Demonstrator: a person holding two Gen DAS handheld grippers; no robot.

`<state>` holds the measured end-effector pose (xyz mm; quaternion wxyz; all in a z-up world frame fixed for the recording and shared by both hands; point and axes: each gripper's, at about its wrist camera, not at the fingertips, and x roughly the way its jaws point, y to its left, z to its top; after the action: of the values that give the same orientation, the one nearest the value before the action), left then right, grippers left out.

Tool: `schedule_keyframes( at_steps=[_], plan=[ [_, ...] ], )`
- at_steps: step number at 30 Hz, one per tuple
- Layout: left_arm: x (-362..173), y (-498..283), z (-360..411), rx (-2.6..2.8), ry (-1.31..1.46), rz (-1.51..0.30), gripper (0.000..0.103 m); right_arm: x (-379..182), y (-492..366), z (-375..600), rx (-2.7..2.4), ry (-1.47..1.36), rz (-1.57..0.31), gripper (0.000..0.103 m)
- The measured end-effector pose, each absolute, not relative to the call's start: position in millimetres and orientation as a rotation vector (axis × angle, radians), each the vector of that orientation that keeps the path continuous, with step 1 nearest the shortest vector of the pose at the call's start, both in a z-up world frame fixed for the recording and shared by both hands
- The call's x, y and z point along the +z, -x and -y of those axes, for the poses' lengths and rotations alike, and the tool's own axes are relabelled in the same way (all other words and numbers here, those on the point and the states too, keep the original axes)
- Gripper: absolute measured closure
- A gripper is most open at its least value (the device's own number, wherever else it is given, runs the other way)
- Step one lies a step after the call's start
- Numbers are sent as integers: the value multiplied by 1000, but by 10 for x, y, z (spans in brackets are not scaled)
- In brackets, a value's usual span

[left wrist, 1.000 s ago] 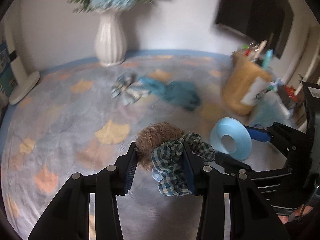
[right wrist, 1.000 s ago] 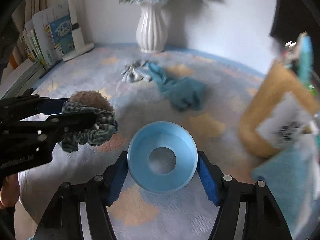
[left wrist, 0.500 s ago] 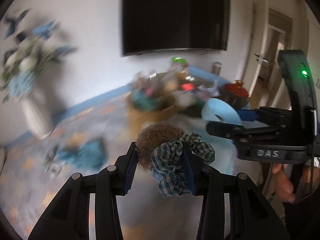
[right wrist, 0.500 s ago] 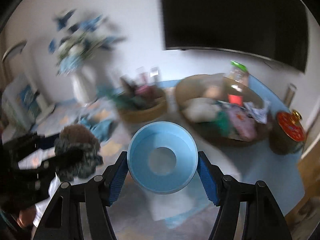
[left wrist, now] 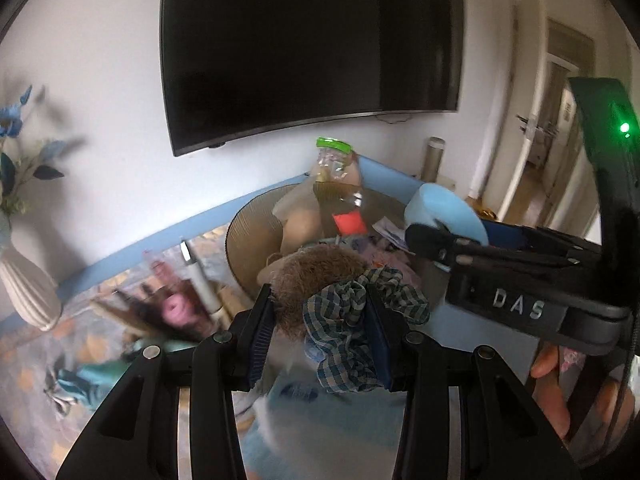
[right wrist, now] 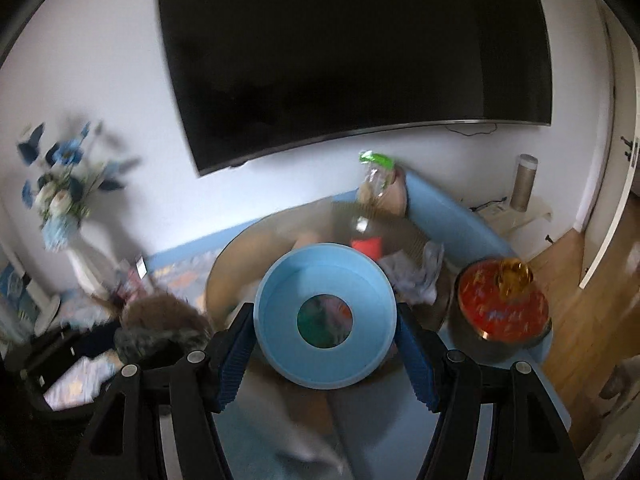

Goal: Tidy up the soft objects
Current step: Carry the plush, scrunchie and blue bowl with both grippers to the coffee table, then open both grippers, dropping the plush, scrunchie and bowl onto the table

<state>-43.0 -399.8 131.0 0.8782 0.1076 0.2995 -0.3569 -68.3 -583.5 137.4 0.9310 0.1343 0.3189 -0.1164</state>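
My left gripper [left wrist: 318, 330] is shut on two scrunchies at once: a brown fuzzy scrunchie [left wrist: 310, 280] and a green checked scrunchie [left wrist: 348, 332] that droops over the right finger. My right gripper [right wrist: 326, 346] is shut on a light blue foam ring [right wrist: 324, 316], held by its sides with its hole facing the camera. In the left wrist view the right gripper [left wrist: 448, 240] reaches in from the right with the blue ring [left wrist: 444, 210]. Both grippers hang in front of a large tan round basket [left wrist: 244, 240] full of mixed items. In the right wrist view the fuzzy scrunchie [right wrist: 160, 318] shows blurred at lower left.
A clear bottle with a green cap [left wrist: 334, 168] stands in the basket. A red-lidded tin [right wrist: 502, 308] sits right of it. A white vase with blue flowers [right wrist: 84, 264] stands at left, a dark TV [left wrist: 308, 44] hangs above. Teal cloth [left wrist: 96, 372] lies on the patterned mat. A hand [left wrist: 560, 384] holds the right gripper.
Both grippers have swung from the patterned mat with the vase toward the big basket under the TV and risen, each keeping its hold. The basket now fills the middle.
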Motion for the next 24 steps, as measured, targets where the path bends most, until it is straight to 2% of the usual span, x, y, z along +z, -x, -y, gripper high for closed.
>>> schedule_keyframes(
  at_steps=[6,9,11,12,13,15,24],
  plan=[
    [1236,87,4231,-674,-133,-687,63,1348,255,6274,-235,-418,-653,37],
    [1199,-20,4318,-659,-123,-694,59,1283,32,6365,-244,-443,-673,36],
    [1180,-53,4383,-653,-136,-690,46,1226,-104,6397,-238,-450,-693,36],
    [1162,-62,4415,-654,-144,-688,31,1202,-155,6405,-241,-449,-703,33],
    [1152,-75,4445,-656,-151,-690,23,1184,-194,6416,-243,-449,-712,31],
    [1128,-56,4471,-636,-176,-679,23,1156,-198,6408,-239,-455,-720,25],
    [1199,195,4372,-711,-184,-659,23,1228,96,6318,-233,-456,-702,24]
  ],
)
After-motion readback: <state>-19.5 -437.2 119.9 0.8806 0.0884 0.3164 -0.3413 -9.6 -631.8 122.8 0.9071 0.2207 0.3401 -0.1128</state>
